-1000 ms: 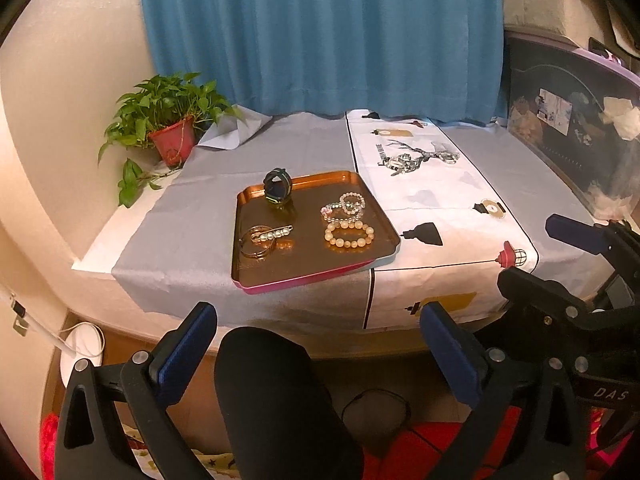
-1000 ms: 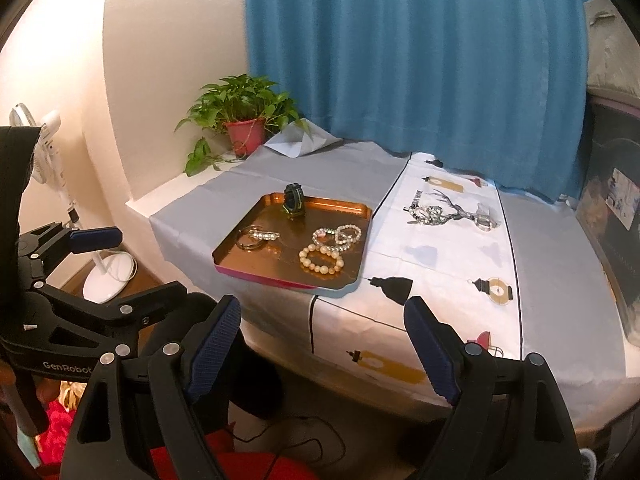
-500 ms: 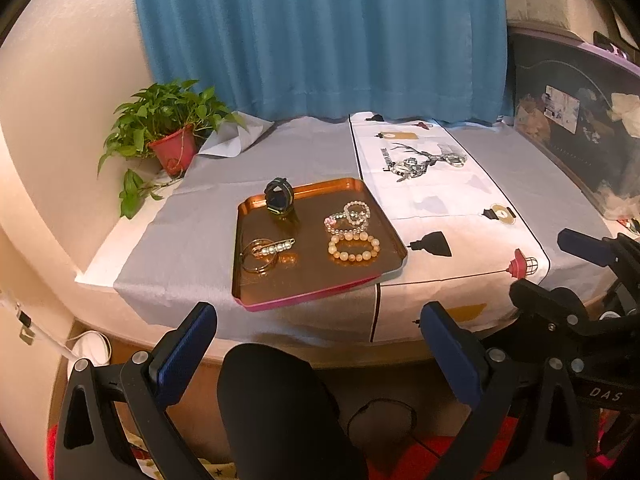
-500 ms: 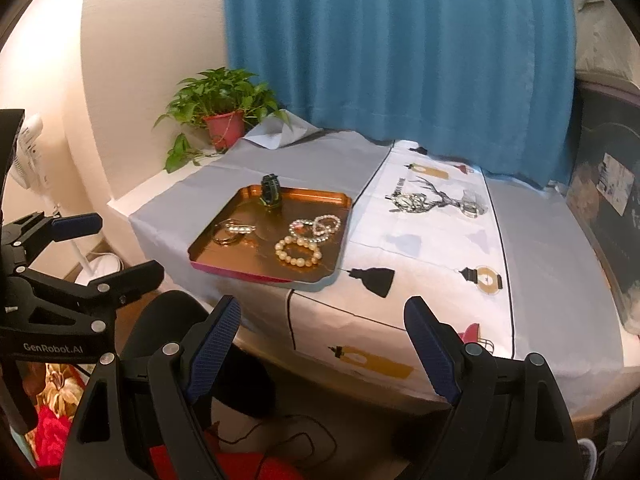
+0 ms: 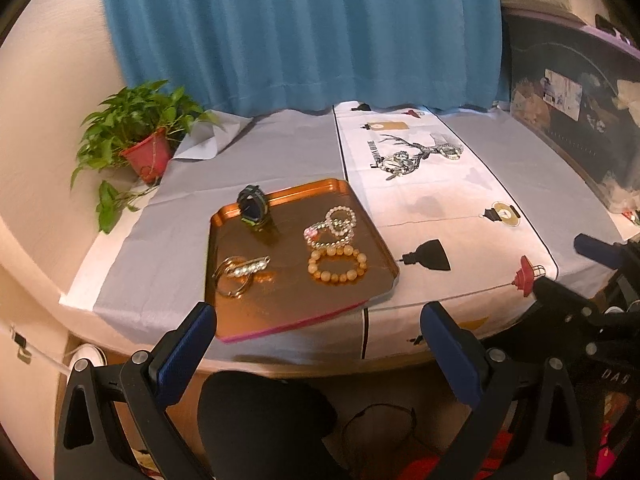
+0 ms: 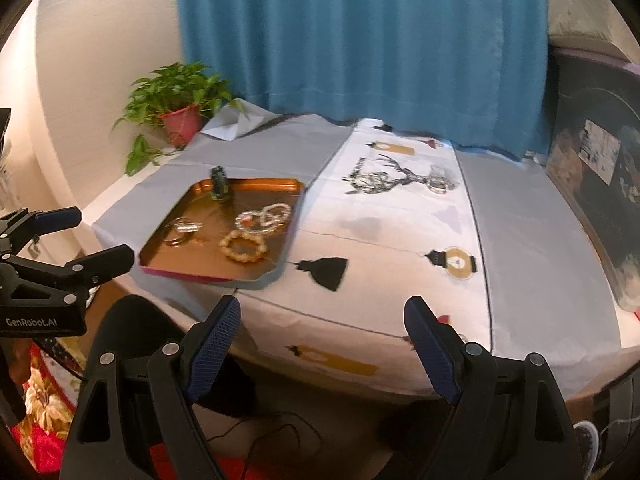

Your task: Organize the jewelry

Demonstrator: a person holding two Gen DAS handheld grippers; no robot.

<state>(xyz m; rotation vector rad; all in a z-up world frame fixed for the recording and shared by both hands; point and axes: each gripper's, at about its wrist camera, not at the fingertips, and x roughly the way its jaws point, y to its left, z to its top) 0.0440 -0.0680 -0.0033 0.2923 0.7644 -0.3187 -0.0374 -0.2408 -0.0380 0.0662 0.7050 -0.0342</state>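
- Left view: my left claw [image 5: 318,338] is spread and holds nothing, near the table edge. The bracelets [image 5: 337,265] and ring [image 5: 252,210] lie loose on the tray [image 5: 280,312]; I judge nothing sorted yet.
- Right view: my right claw [image 6: 322,344] is spread too, empty, right of the tray [image 6: 176,268]. All work remains.

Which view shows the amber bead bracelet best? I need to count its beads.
The left wrist view: the amber bead bracelet sits near centre, sharp, beads separate. The right wrist view shows it smaller, farther left and motion-blurred.
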